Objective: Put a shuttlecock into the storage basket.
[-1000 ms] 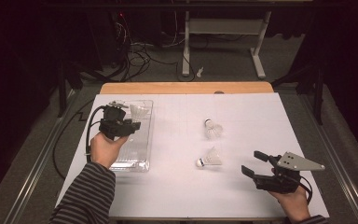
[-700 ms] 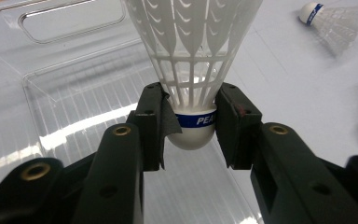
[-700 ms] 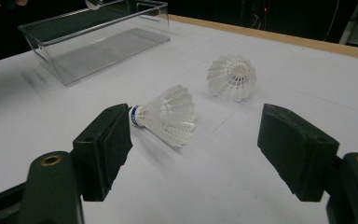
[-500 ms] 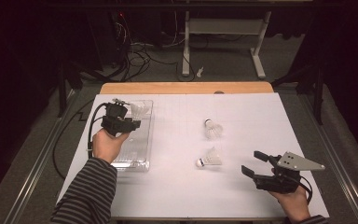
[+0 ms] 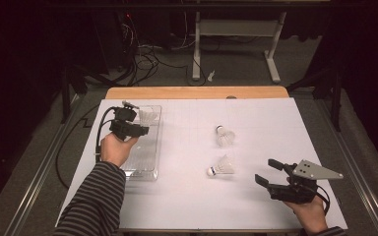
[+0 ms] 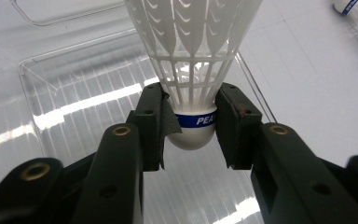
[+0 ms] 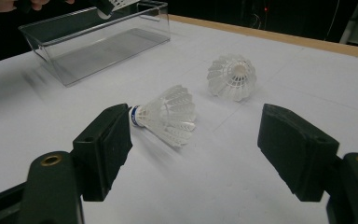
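Observation:
My left gripper [image 6: 193, 130] is shut on the blue-banded cork base of a white shuttlecock [image 6: 193, 46], skirt pointing away from the jaws. It hangs over the far end of a clear plastic box [image 6: 74, 102]. In the high view that gripper [image 5: 141, 129] and the held shuttlecock [image 5: 148, 117] are above the box [image 5: 140, 164] at the table's left. Two more shuttlecocks lie on the white table: a near one [image 5: 221, 167] on its side and a far one [image 5: 224, 136]. My right gripper [image 5: 266, 170] stands open at the front right, with the near shuttlecock [image 7: 165, 114] just beyond its jaws.
The far shuttlecock [image 7: 232, 77] lies with its cork towards the right gripper's camera. The clear box [image 7: 98, 42] is at that view's upper left. A wooden strip [image 5: 197, 92] runs along the table's far edge, with cables and a desk frame behind it.
The left gripper has shifted only slightly over the box, still holding the shuttlecock. The right gripper has stayed put and open.

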Available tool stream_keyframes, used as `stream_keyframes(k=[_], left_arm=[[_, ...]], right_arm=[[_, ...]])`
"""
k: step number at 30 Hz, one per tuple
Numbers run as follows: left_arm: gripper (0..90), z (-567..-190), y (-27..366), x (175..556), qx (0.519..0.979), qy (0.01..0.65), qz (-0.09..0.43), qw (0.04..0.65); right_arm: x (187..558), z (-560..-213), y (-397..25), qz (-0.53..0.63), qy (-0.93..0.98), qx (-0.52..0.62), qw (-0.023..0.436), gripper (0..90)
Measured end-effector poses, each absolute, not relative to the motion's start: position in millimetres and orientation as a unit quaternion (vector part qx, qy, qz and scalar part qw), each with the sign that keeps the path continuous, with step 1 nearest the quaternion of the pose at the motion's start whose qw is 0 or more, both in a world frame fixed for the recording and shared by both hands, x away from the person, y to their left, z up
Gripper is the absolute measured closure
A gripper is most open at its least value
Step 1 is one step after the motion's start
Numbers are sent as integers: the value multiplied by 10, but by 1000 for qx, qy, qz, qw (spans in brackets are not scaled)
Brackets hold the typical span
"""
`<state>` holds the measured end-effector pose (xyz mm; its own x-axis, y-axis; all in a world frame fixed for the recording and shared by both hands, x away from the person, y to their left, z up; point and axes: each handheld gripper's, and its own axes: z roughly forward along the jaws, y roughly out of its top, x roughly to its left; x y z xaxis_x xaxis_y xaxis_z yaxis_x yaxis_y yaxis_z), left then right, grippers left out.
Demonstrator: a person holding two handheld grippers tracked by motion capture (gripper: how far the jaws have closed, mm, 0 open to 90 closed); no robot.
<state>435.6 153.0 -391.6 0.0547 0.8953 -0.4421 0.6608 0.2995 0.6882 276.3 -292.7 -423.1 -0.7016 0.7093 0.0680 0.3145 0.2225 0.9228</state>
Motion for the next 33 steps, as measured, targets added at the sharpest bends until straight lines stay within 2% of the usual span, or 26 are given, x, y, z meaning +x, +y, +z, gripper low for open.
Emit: stream_keyframes(k=[22,24,25,26,27,28,33], left_arm=[[641,-4027,1499,4512,575,697,123,412],[610,-4044,1496,4521,577,699,120,405],[561,-4051,1495,4522,581,698,119,400],[519,-4046,1551,4497,623,678,115,373],[492,-4049,1543,4498,619,680,115,376],[466,-4058,1486,4517,579,699,119,403],[396,-4032,1474,4484,577,696,121,409]], right_arm=[[2759,-4229,-2928,525,758,338,188,264],[2759,-4229,-2927,525,759,337,188,264],[2759,-4229,-2927,525,759,337,188,264],[2759,-4229,-2927,525,759,337,188,264],[2758,-4229,-2927,525,759,337,188,264],[2758,-4229,-2927,525,758,338,188,264],[2758,-4229,-2926,525,759,337,188,264]])
